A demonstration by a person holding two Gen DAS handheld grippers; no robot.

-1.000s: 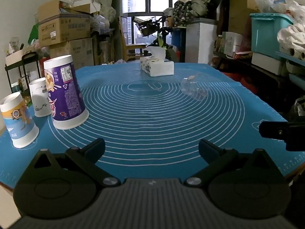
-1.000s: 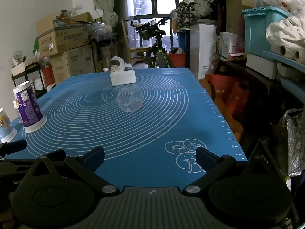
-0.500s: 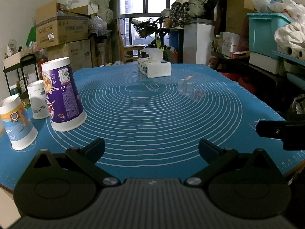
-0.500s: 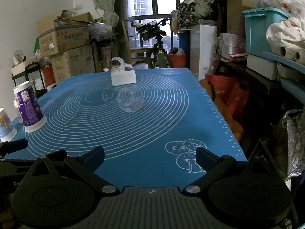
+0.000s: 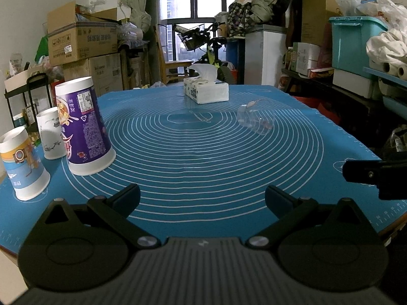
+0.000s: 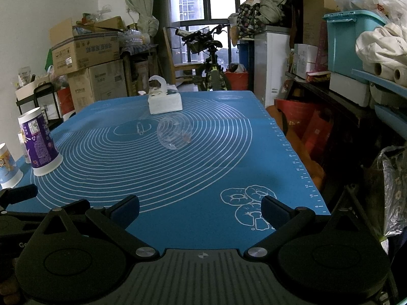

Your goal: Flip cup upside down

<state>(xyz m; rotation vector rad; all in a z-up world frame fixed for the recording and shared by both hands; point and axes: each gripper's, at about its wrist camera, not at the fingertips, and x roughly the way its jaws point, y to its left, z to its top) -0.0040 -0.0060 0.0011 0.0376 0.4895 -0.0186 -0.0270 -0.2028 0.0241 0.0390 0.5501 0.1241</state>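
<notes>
Clear cup [image 6: 174,132] lying sideways mid-mat [image 6: 203,167], near tissue box [image 6: 165,103]. Left gripper [image 5: 202,197] and right gripper [image 6: 200,208] fingers spread wide, holding nothing.

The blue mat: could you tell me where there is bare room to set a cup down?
The blue mat lies bare between the purple cup and the clear cup on its side, and before both open grippers. The left edge is crowded: three upside-down cups.

Dim room, backlit by window [image 5: 203,7]; fisheye bending, dark vignetted corners.
</notes>
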